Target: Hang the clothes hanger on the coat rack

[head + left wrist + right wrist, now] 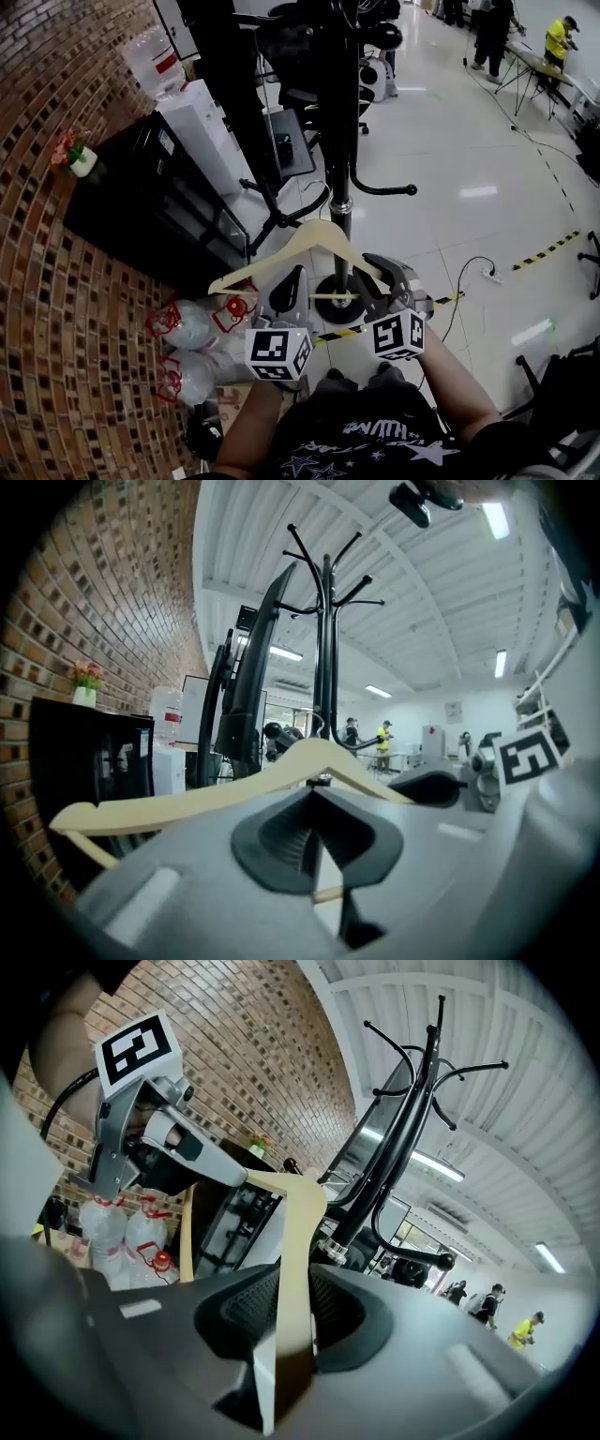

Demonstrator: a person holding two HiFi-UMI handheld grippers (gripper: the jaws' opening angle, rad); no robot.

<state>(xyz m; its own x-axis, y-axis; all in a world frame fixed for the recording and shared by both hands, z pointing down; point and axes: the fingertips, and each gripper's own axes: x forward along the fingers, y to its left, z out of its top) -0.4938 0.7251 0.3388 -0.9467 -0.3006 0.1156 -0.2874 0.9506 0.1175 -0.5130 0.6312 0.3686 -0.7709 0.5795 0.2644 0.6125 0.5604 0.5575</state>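
A pale wooden clothes hanger (281, 251) hangs in the air in front of the black coat rack (339, 141), just above the rack's round base. My left gripper (292, 281) is shut on the hanger's thin lower bar, left of the pole. My right gripper (375, 272) is shut on the hanger's right arm. In the left gripper view the hanger (187, 803) spans the jaws of the left gripper (317, 846), with the rack (326, 649) and its curved pegs rising behind. In the right gripper view the flat arm of the hanger (298, 1241) stands clamped in the right gripper (291, 1326), the rack (403, 1147) beyond.
A brick wall runs along the left, with a black cabinet (141, 187) and a flower pot (80, 159) on it. Water bottles (187, 328) lie on the floor by my left. A white appliance (202, 131) stands behind. People (562, 37) work far off at the right.
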